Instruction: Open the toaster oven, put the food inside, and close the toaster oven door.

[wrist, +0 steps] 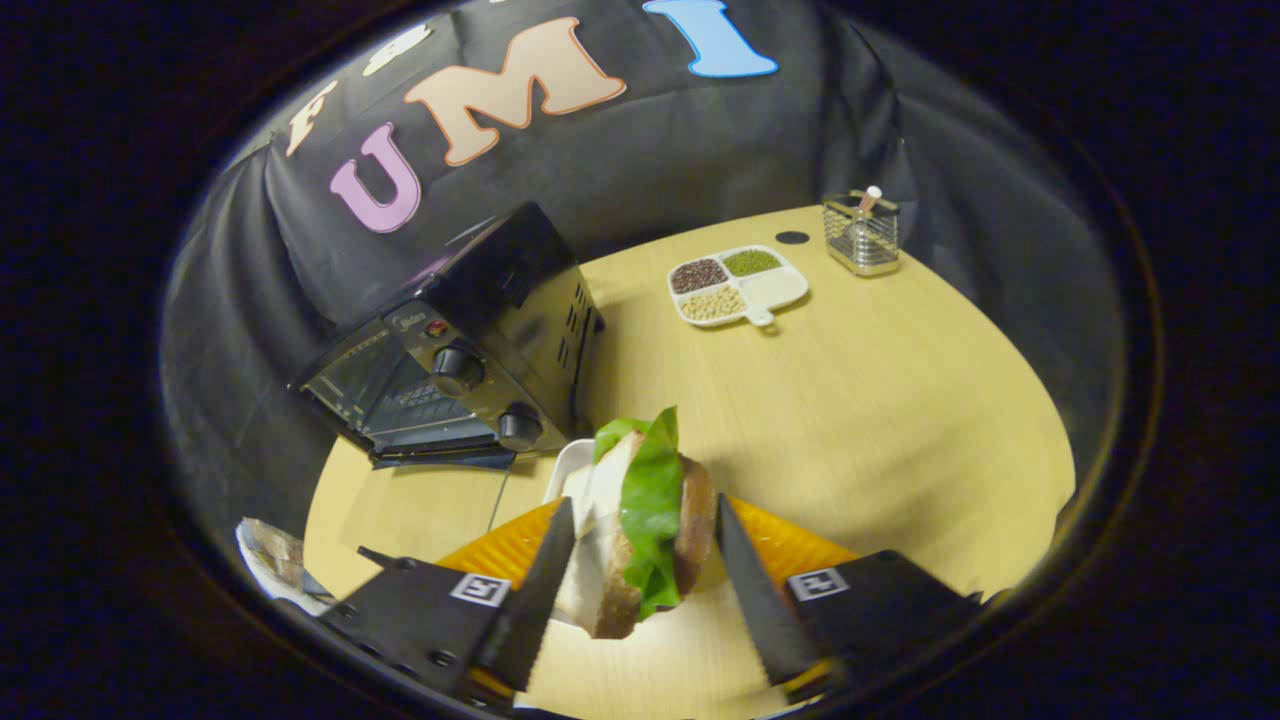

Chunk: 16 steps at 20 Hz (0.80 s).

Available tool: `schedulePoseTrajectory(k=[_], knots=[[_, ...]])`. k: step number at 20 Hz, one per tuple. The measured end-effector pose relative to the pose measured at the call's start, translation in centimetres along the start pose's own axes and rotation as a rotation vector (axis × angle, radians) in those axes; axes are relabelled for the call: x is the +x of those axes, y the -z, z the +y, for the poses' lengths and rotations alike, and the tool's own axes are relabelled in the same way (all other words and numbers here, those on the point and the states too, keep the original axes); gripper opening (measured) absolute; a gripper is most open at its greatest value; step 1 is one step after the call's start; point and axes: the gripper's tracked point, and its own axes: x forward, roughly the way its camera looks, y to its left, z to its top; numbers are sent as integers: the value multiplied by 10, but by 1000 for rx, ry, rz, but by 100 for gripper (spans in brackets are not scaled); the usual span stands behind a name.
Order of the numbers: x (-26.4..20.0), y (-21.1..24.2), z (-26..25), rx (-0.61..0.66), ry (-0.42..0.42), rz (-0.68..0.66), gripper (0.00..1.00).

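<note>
A sandwich (pixel 640 540) of brown bread, white filling and green lettuce stands on edge between my fingers. My gripper (pixel 645 505) is shut on it, one finger against each bread side, and holds it above the wooden table (pixel 900 420). Just beyond it, partly hidden by the sandwich, lies the rim of a white plate (pixel 568 462). The black toaster oven (pixel 470 340) sits ahead and left of the fingers, with two knobs on its right panel. Through its front I see a wire rack, and a flat panel juts out along its bottom edge, seemingly the door folded down.
A white divided dish (pixel 790 290) with beans and grains lies far ahead on the table. Beyond it to the right stands a wire mesh holder (pixel 860 235), with a small black disc (pixel 792 238) beside it. A thin cord (pixel 500 495) runs from the oven. Something crumpled (pixel 270 560) lies left of the fingers.
</note>
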Motion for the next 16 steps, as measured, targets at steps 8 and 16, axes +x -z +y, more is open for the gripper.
schedulePoseTrajectory(k=[8, 16], knots=[[4, -1, 4, 81, -12, 28, 53], [-16, -24, 15, 94, -18, -10, 23]])
